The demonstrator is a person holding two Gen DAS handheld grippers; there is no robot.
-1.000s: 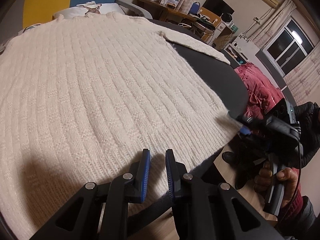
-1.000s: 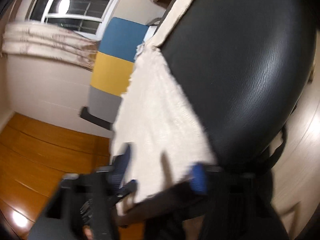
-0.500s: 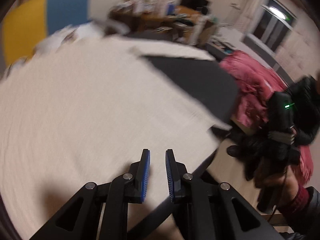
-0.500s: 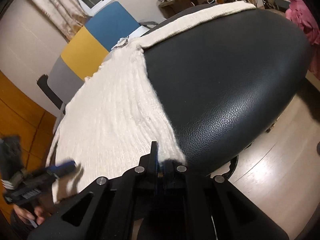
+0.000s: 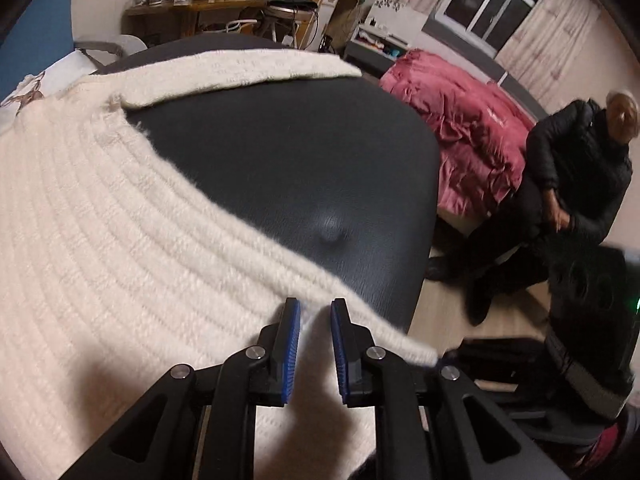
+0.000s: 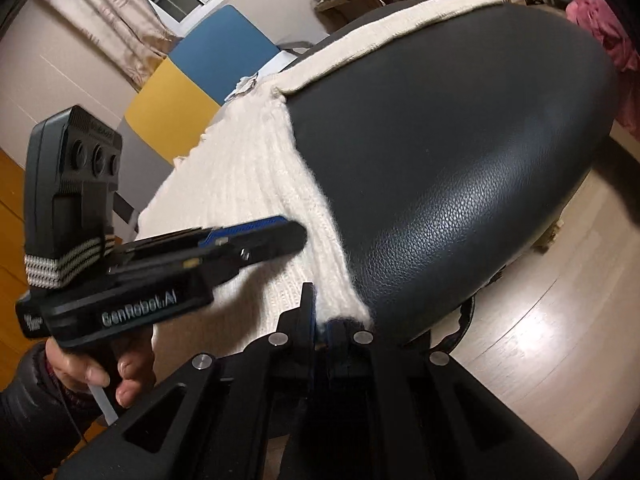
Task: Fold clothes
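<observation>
A cream ribbed knit sweater [image 5: 100, 240] lies spread flat over a black leather table [image 5: 300, 160], one sleeve [image 5: 240, 70] stretched along the far side. My left gripper [image 5: 315, 314] hovers open, its jaws a narrow gap apart, over the sweater's right side edge close to the hem, with nothing pinched. In the right wrist view that left gripper [image 6: 294, 236] comes in from the left above the knit [image 6: 248, 168]. My right gripper [image 6: 322, 322] is shut on the sweater's hem corner at the table's near edge. The left wrist view shows it as a dark blur [image 5: 446, 360] at that corner.
A person in a black jacket [image 5: 580, 160] sits beside a bed with a pink quilt [image 5: 460, 128] right of the table. A cluttered desk [image 5: 200, 4] stands behind. A blue and yellow chair back [image 6: 192, 80] is at the far left. Pale wood floor [image 6: 540, 320] surrounds the table.
My left gripper swept right along the hem to the sweater's right edge, beside the right gripper. The right gripper closed on the hem corner and rolled level.
</observation>
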